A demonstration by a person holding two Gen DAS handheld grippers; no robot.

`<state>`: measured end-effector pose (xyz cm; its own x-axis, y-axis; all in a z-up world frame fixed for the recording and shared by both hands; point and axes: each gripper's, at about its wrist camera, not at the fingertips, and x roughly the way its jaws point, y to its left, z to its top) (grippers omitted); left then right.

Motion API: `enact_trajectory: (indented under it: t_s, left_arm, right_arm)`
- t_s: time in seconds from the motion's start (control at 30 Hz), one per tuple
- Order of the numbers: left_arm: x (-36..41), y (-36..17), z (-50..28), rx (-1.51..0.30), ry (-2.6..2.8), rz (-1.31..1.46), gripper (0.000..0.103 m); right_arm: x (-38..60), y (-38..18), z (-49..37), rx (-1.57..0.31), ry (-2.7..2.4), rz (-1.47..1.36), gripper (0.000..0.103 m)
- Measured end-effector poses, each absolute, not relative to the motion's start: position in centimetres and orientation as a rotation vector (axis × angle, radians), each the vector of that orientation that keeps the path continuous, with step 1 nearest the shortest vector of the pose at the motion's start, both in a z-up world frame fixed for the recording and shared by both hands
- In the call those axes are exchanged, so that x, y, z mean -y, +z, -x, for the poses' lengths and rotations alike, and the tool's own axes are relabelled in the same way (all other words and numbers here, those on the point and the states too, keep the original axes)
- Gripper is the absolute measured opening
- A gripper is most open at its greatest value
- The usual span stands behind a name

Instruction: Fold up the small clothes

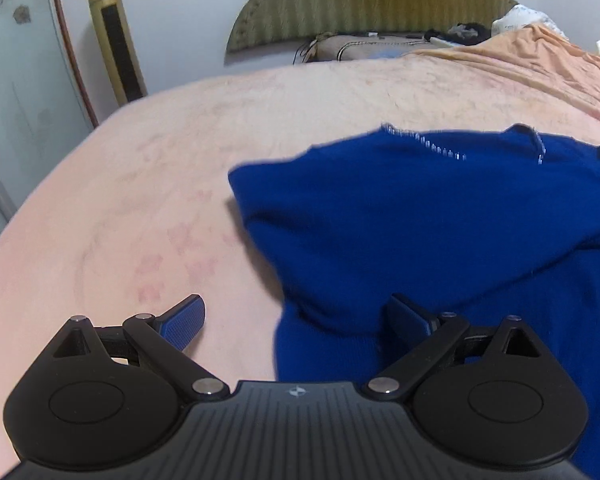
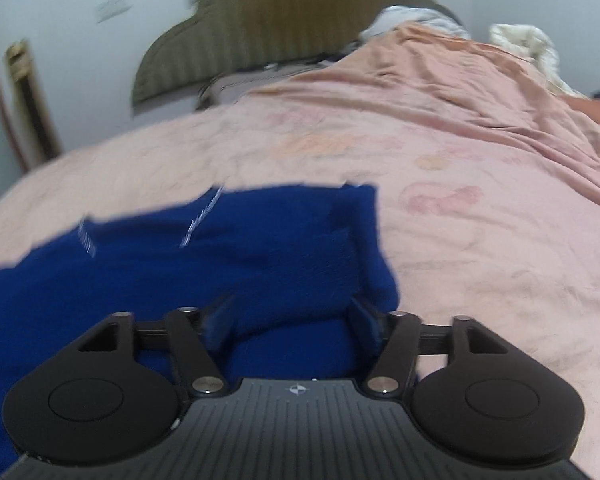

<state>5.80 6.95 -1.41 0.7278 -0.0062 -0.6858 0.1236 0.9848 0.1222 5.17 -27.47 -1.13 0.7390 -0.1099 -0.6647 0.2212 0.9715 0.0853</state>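
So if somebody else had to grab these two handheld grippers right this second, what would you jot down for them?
Left gripper: jaws wide open, holding nothing; the blue garment's near edge lies between its fingers.
Right gripper: open, over a bunched part of the garment, not clamped on it.
Garment: lying on the pink bedspread, looks partly folded over, with a white-stitched edge on the far side.
Done: apparently a first fold laid down, both grips let go.
Left: probably smooth it, fold again, tidy the edges.

Royal-blue garment (image 1: 440, 220) on pink, faintly printed blanket (image 1: 140, 184).
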Motion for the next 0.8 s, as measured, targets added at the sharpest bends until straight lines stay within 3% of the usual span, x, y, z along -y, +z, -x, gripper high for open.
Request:
enact_trajectory:
  t_s: [0.07,0.17,0.33,0.57,0.7,0.8]
  left_arm:
    - [-7.3,-1.1,-5.1,-0.763,-0.093,-0.123,0.099]
    - [-7.7,-0.9,-4.4,-0.783,-0.106,-0.076,0.099]
    - [-7.3,-1.3,-4.0,-0.806,-0.086,-0.081,0.099]
    - [-7.1,-1.7,-3.8,-0.814,-0.077,-0.078,0.099]
    - [-7.2,-1.9,-3.7,-0.813,-0.076,-0.075,0.099]
    - [-7.3,-2.1,-3.7,-0.809,-0.071,-0.075,0.102]
  right_arm:
    - [27.8,-1.0,-4.5,-0.717,-0.198,-0.187,0.067]
    - [28.3,0.1,-2.7,-0.673,-0.167,-0.259,0.073]
    - [26.8,0.6,-1.1,-0.674,-0.103,-0.229,0.074]
    - [24.3,-0.9,-0.8,-0.723,-0.037,-0.113,0.085]
    - [23.3,-2.1,-0.6,-0.729,-0.046,-0.028,0.099]
    - [22.6,-2.9,-0.3,-0.712,-0.042,0.025,0.103]
